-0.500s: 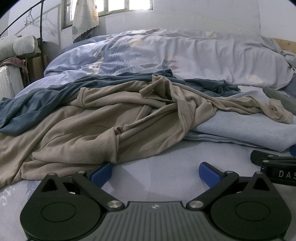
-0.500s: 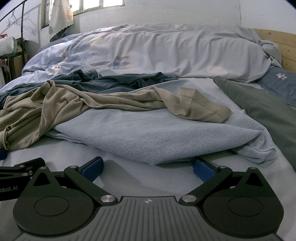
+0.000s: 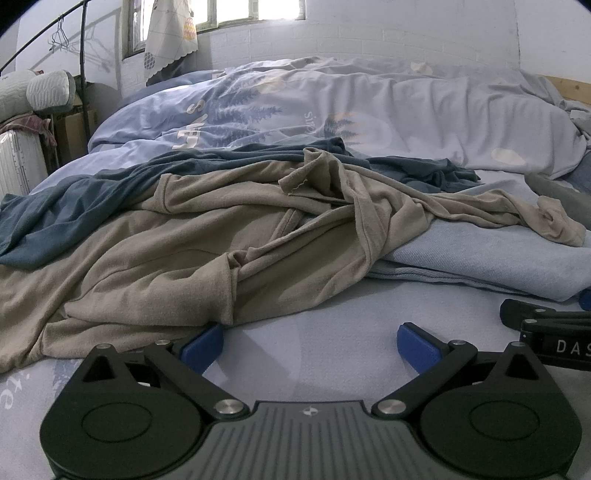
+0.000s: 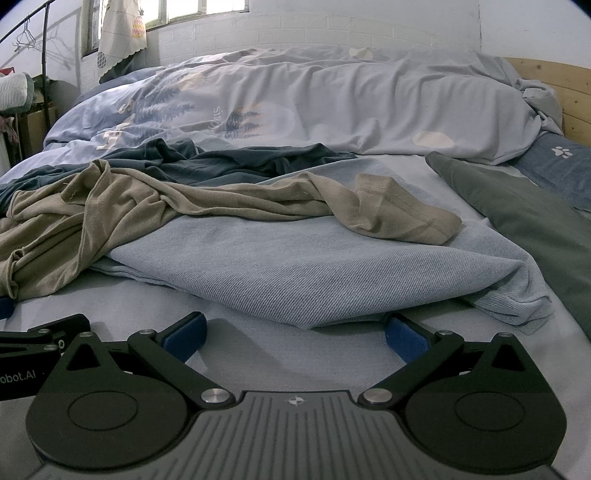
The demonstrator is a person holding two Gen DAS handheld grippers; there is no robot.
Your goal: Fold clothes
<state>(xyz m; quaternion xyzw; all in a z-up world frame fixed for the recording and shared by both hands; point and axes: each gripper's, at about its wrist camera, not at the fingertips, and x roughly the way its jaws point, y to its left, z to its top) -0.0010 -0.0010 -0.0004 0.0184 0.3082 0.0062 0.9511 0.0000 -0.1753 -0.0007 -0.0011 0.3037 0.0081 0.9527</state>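
1. Grippers come first in our two wrist views: our left gripper (image 3: 310,343) has its blue pads spread wide over the pale blue bed sheet (image 3: 317,325) with nothing between them, and our right gripper (image 4: 295,338) is spread just as wide and holds nothing.
2. At the right edge of the left view we see part of the right gripper's black body, and at the left edge of the right view part of the left one, so the two sit side by side.
3. Just past our left gripper lies the crumpled tan shirt (image 3: 177,251); its near hem touches or just overlaps the left pad.
4. Just past our right gripper lies the light blue garment (image 4: 295,273), its near fold reaching down between the pads without being pinched.
5. We see a tan sleeve (image 4: 402,218) of the shirt draped across the top of the light blue garment.
6. Behind the tan shirt a dark blue garment (image 3: 59,218) is spread out, partly under it.
7. To the right lies a grey-green cloth (image 4: 517,206).
8. Farther back we see the bunched printed duvet (image 4: 351,107), then the white brick wall (image 4: 351,26) and window (image 3: 251,11).
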